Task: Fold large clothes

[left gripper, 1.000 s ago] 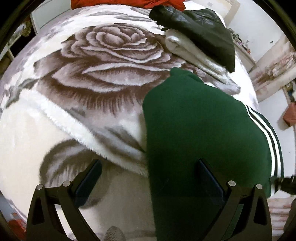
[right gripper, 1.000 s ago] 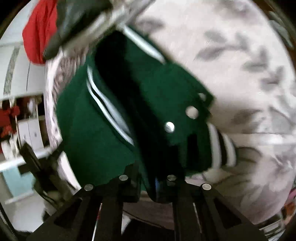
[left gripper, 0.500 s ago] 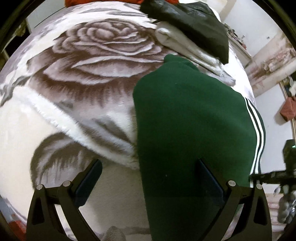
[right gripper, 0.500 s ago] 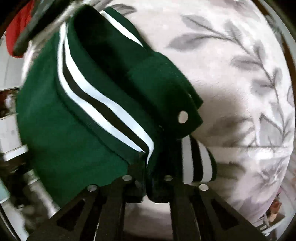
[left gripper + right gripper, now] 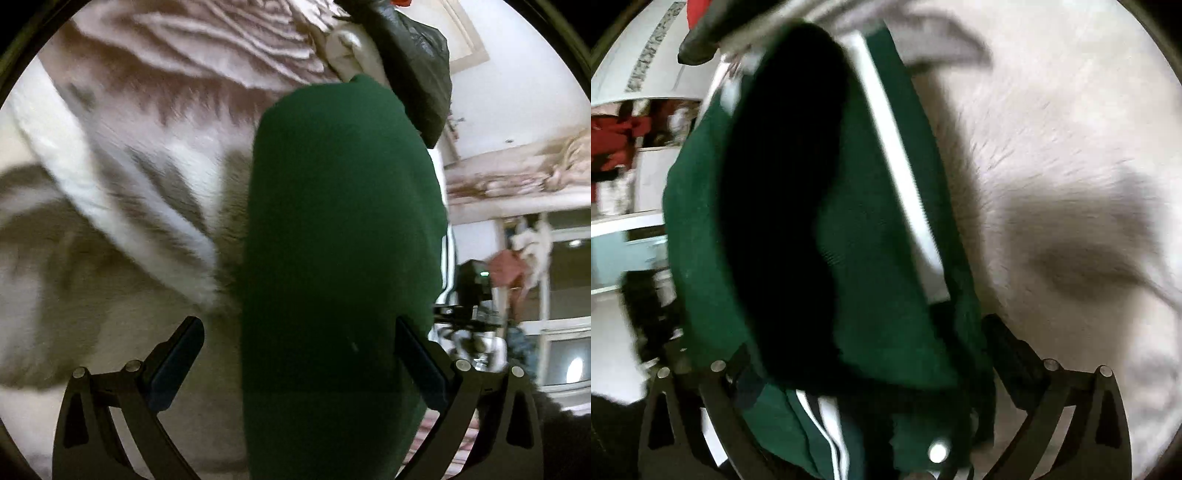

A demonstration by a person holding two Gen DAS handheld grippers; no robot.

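Both pairs of my jaws are standing wide apart, neither one pinching anything. My left gripper (image 5: 299, 354) is hanging over the near edge of the green jacket (image 5: 343, 229), whose smooth folded back is running up between the spread fingers and reaching to the right-hand one without being clamped. Left of the jacket, the plush rose-patterned blanket (image 5: 122, 192) is covering the bed, blurred at this moment. At the jacket's far end a black garment (image 5: 413, 70) is lying on top of a cream folded cloth (image 5: 347, 48), with a scrap of something red at the very far edge. Off to the right, room clutter and a window are showing, too smeared for me to name.

My right gripper (image 5: 871, 354) is sitting wide around the jacket (image 5: 871, 280) from the other side, the dark lining and a broad white stripe (image 5: 897, 166) filling the gap between my fingers. A silver snap button (image 5: 937, 451) is showing near the bottom, beside thin white striped trim. To the right, the pale blanket (image 5: 1071, 184) is spreading away.
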